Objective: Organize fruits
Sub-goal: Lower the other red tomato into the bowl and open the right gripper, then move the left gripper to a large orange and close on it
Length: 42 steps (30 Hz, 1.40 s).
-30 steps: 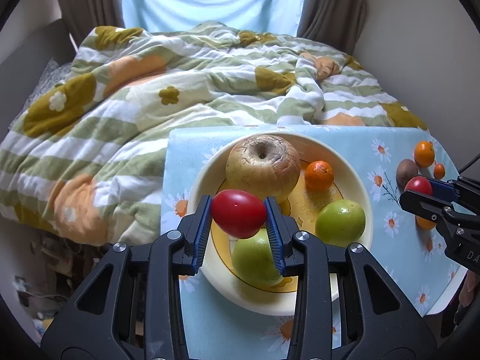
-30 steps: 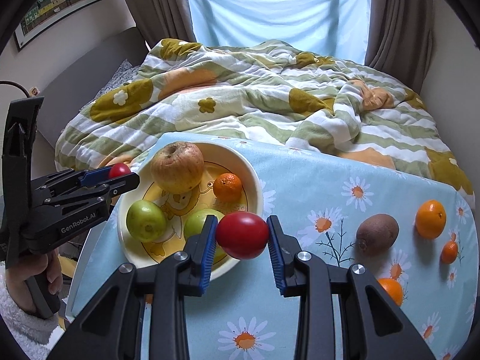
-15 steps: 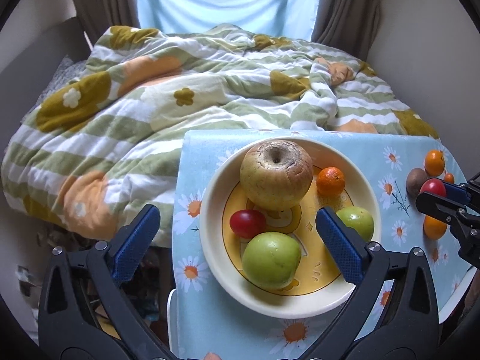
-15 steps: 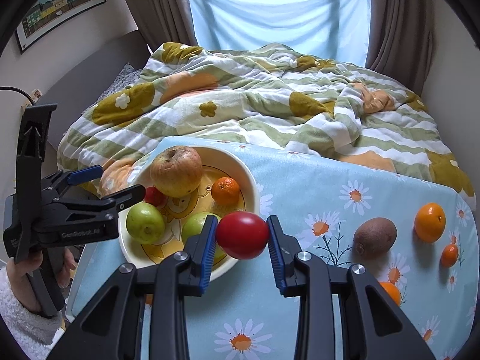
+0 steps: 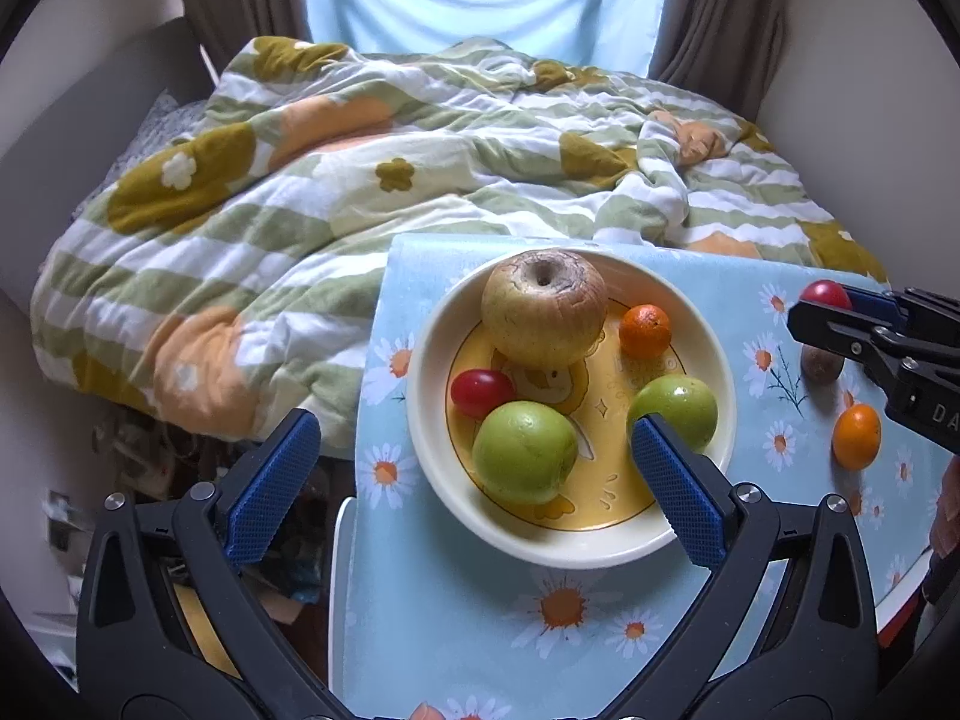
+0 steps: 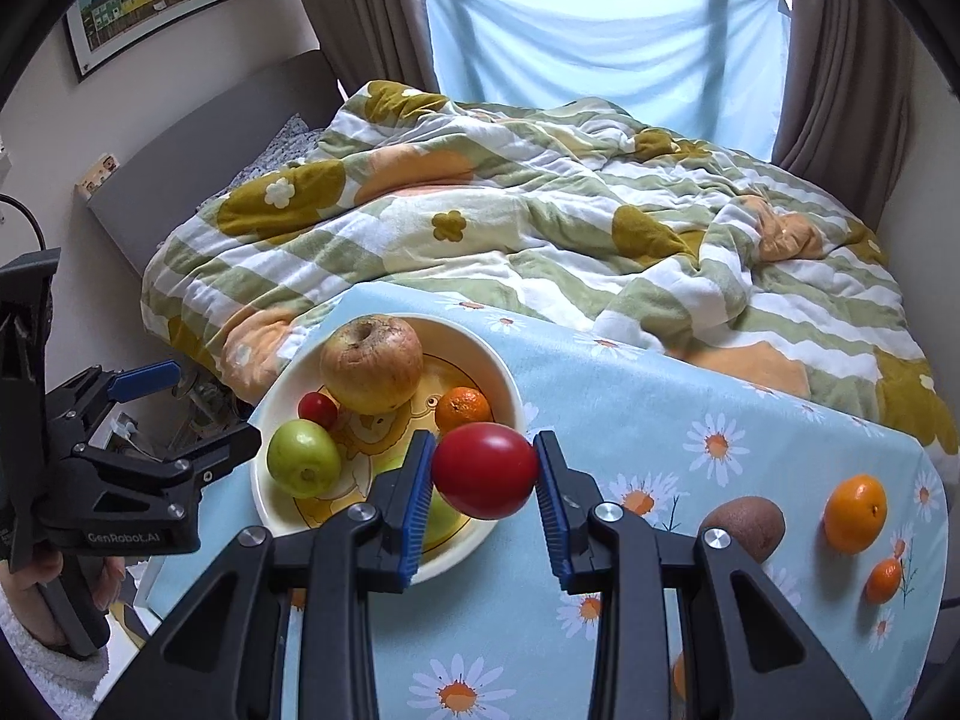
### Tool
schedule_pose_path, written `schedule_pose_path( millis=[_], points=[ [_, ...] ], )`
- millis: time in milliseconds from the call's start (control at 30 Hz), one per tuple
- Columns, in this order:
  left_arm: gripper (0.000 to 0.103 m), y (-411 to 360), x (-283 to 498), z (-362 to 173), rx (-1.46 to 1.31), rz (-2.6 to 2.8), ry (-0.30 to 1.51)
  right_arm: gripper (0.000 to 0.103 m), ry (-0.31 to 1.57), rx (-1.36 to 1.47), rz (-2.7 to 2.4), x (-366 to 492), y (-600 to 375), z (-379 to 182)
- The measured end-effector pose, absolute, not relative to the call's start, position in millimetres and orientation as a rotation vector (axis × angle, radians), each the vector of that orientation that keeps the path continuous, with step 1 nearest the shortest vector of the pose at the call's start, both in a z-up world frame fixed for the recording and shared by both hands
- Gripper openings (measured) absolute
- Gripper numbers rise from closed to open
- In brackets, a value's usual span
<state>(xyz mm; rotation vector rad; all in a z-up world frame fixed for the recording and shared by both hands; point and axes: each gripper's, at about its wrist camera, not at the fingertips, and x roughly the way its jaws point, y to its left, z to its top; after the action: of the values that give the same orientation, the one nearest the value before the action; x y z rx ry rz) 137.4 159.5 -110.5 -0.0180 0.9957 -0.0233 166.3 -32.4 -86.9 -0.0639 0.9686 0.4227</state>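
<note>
Lettering: "GenRobot.AI" is read on the body of the left gripper (image 6: 180, 414) in the right wrist view; the letters "DA" are seen on the right gripper's (image 5: 840, 324) body at the edge of the left wrist view.
Left gripper: jaws are spread wide and nothing is held; in its own view the blue pads (image 5: 273, 483) stand either side of the near rim of the bowl (image 5: 576, 546), with no contact seen.
Bowl: cream with a yellow printed centre, set at the left end of the tabletop (image 6: 654, 420), which is covered by a light blue daisy-print cloth.
Bowl contents: a large wrinkled yellow-brown apple (image 5: 543, 306) at the back; a small red tomato (image 5: 482, 393) at the left, just beside a green apple (image 5: 524, 451); a second green apple (image 5: 675, 408) at the right; a small mandarin (image 5: 645, 330) behind it.
Right gripper: jaws are closed on a larger red tomato (image 6: 485, 470), glossy and smooth, held above the bowl's right rim.
Loose fruit: a kiwi (image 6: 744, 525), an orange (image 6: 855, 513) and a small mandarin (image 6: 883, 580) lie on the cloth at the right, well apart from the bowl.
Background: a bed with a green-striped floral quilt (image 6: 510, 228) is seen behind the tabletop.
</note>
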Motion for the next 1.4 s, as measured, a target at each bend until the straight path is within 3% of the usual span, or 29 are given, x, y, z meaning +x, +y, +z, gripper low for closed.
schedule_pose_path(
  millis=[600, 633, 700, 767, 867, 967, 1400],
  points=[
    [0.103, 159, 116, -131, -0.056, 0.012, 1.053, 0.031, 1.079, -0.071, 0.48, 200, -4, -136],
    [0.103, 159, 115, -131, -0.052, 0.013, 1.054, 0.034, 1.077, -0.066, 0.479, 200, -5, -135],
    [0.103, 160, 114, -131, -0.048, 0.014, 1.053, 0.068, 1.066, -0.059, 0.471, 199, -6, -133],
    [0.103, 160, 113, -130, -0.048, 0.013, 1.052, 0.084, 1.059, -0.04, 0.473, 198, -8, -130],
    [0.103, 159, 113, -128, -0.044, 0.012, 1.053, 0.088, 1.048, -0.039, 0.457, 194, -10, -127],
    [0.103, 158, 111, -121, -0.036, 0.007, 1.047, 0.103, 1.014, -0.049, 0.437, 187, -11, -120],
    [0.103, 157, 95, -82, 0.001, -0.033, 1.001, 0.103, 0.947, -0.052, 0.367, 159, -23, -74]
  ],
)
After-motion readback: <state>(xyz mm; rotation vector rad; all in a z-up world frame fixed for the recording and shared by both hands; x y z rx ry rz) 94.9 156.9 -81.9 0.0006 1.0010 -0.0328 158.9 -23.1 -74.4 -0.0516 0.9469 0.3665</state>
